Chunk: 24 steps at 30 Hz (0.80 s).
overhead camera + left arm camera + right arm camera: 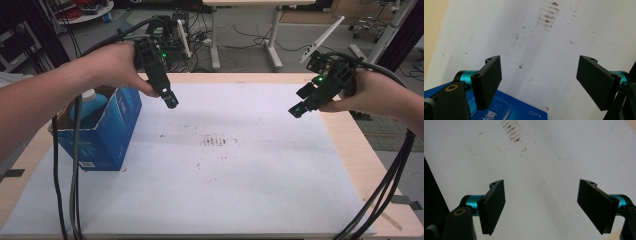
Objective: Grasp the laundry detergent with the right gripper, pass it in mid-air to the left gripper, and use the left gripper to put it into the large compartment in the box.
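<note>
So we've got a wooden table (350,135) with a big white sheet (240,180) covering most of its top, and there's a patch of brownish smudges (218,141) roughly in the middle of that sheet.

Next biggest thing is the blue carton (107,135), standing upright near the left edge of the sheet with its top flaps open. Inside it we can see a blue bottle with a white cap (88,102) poking up. The text on the box is too small for us to read.

The left gripper (170,101) hangs in the air just beside the carton's upper right corner, pointing down toward the sheet. In the left gripper view its jaws are spread wide with nothing between them, only the white sheet and a corner of the blue carton below.

The right gripper (296,111) is well apart from it, over the right side of the sheet, tilted down and toward the middle. In the right gripper view its jaws are released too, just bare sheet between them.

Grey cables (75,200) trail off both grippers toward the near edge.
</note>
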Each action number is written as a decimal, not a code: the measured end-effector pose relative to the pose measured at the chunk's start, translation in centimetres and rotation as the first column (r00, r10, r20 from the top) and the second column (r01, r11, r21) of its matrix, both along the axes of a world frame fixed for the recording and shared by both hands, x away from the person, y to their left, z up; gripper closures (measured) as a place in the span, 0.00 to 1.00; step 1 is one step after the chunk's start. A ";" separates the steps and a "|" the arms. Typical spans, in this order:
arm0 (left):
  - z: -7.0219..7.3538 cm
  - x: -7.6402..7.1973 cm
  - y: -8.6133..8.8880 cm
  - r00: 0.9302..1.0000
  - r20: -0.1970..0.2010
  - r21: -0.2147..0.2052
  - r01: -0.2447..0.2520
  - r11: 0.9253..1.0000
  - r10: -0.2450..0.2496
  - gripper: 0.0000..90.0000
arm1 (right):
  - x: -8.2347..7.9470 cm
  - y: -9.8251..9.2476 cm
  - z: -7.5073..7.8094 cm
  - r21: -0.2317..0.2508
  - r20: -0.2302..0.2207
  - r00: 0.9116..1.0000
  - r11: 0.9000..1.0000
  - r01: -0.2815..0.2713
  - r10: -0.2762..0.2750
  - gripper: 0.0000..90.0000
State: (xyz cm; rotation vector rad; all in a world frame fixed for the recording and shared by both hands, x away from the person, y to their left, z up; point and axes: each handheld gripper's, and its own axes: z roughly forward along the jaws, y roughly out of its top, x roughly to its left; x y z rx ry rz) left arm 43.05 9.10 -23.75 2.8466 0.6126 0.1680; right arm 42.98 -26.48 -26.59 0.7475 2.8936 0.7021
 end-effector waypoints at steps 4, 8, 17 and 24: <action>-0.1 0.0 0.0 1.000 -0.001 0.001 0.000 1.000 0.000 0.23 | 0.0 0.0 0.0 -0.005 0.001 1.000 1.000 -0.002 0.002 0.24; -0.1 0.0 -0.1 1.000 -0.001 -0.001 0.001 1.000 -0.001 0.23 | 0.0 0.0 0.0 -0.002 0.002 1.000 1.000 -0.001 0.001 0.24; -0.1 0.0 0.1 1.000 -0.001 -0.003 -0.012 1.000 0.012 0.23 | -0.1 0.0 0.0 -0.007 0.002 1.000 1.000 -0.001 0.001 0.24; -0.1 0.0 0.3 1.000 0.001 -0.005 -0.017 1.000 0.017 0.23 | -0.1 0.0 0.1 -0.002 0.003 1.000 1.000 0.001 -0.001 0.24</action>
